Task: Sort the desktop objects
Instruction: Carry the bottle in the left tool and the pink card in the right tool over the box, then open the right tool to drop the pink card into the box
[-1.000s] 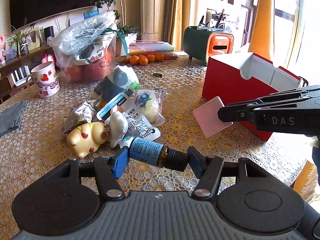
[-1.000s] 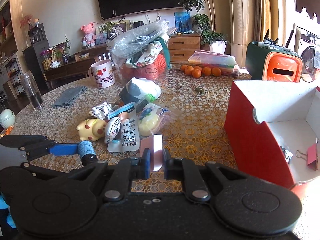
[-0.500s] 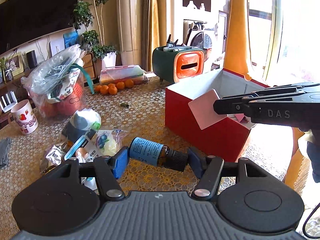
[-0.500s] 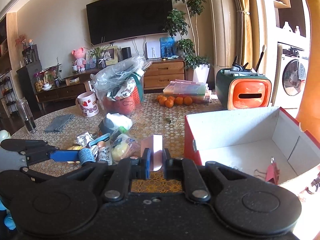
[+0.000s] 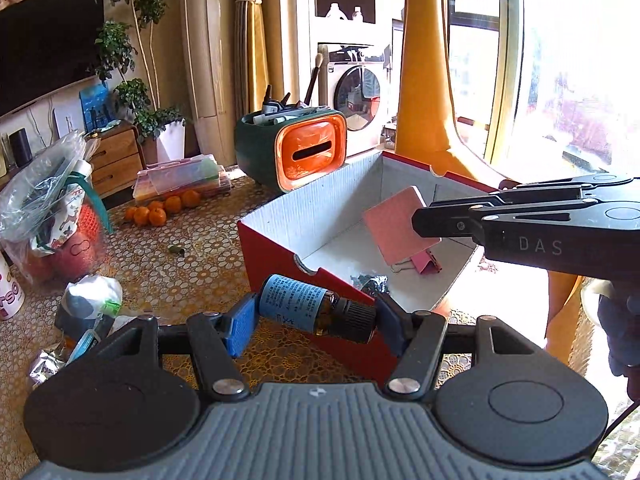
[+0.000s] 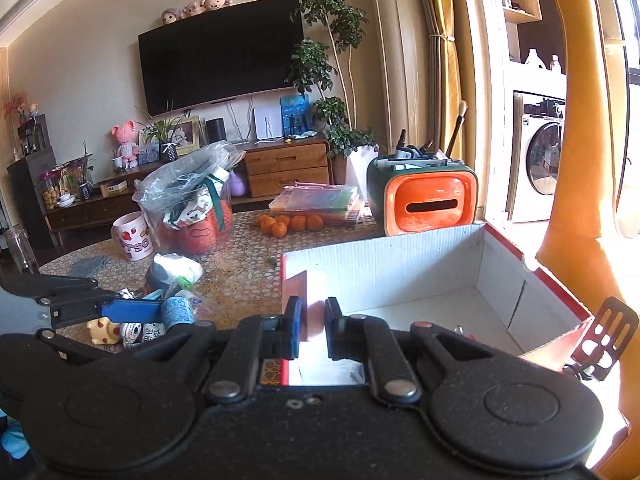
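Desktop objects for sorting are split between our two tongs and a red box with a white inside (image 5: 336, 216) that fills the centre and right of both views. In the left wrist view, our left tongs (image 5: 314, 318) sit at lower centre, clamped end to end on a small brown bottle with a blue label (image 5: 308, 308), which lies sideways and tilted just in front of the box's near red wall. Our right tongs (image 5: 424, 222) reach in from the right edge of that view, pinched narrow on a pink card (image 5: 398, 226) held over the open box. On the box floor below the card lie a pink binder clip (image 5: 426, 262) and a crumpled bit of silver foil (image 5: 370, 282). In the right wrist view, the right tongs (image 6: 312, 330) appear at lower centre with the card (image 6: 312, 320) edge-on between the pads, above the box's near corner (image 6: 384, 264). At lower left of the left wrist view, a heap of snack packets (image 5: 86, 320) rests on the lace-patterned worktop (image 5: 192, 264). Farther back, toward the upper middle, sit small oranges (image 5: 160, 210) and a green and orange pen holder (image 5: 298, 154). A clear plastic bag of goods (image 5: 48, 212) stands at the left edge.
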`<state>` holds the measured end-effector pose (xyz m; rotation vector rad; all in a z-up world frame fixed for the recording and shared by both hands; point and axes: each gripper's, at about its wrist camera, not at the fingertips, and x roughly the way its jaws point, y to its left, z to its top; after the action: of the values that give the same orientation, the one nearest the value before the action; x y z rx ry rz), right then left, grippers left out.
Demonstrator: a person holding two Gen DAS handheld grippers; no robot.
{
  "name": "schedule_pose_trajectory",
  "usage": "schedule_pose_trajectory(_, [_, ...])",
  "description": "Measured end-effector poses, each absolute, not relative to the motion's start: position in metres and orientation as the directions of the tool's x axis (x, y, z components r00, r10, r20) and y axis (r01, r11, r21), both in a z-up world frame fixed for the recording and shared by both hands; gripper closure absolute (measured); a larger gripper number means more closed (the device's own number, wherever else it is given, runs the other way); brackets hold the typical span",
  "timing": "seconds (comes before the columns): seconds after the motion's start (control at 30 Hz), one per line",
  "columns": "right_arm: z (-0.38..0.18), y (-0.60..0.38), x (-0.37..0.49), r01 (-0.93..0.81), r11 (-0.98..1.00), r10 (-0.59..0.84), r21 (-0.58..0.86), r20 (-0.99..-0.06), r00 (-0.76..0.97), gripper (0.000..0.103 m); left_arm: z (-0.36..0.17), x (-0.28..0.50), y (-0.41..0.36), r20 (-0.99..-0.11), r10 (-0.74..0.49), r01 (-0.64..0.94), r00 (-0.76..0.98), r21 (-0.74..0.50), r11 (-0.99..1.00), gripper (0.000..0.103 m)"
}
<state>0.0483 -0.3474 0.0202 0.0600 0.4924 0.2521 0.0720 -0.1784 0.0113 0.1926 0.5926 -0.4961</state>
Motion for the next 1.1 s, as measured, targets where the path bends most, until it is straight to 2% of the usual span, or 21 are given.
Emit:
schedule_pose_trajectory(0.5, [0.001,-0.405,0.067,-0.142,0.982,0.185,0.125,-0.488,0.853,0.092,0.007,0.111,-0.245,-0.613,-0.416,0.573,0.671,0.073,0.816,0.04])
schedule_pose_trajectory(0.7, [-0.011,-0.418,0.082,-0.143,0.983,0.184,0.119,-0.529,0.828,0.093,-0.002,0.145,-0.26,-0.666,-0.402,0.576,0.628,0.051,0.816,0.04])
schedule_pose_trajectory(0.87, [-0.018,-0.42,0.096,-0.168,0.981,0.195,0.099,-0.566,0.801,0.097,-0.009,0.176,-0.27,-0.713,-0.373,0.565,0.594,0.04,0.824,0.04])
schedule_pose_trajectory(1.1, [-0.022,-0.423,0.117,-0.18,0.98,0.191,0.079,-0.601,0.776,0.097,-0.023,0.213,-0.291,-0.778,-0.33,0.567,0.535,0.041,0.823,0.04])
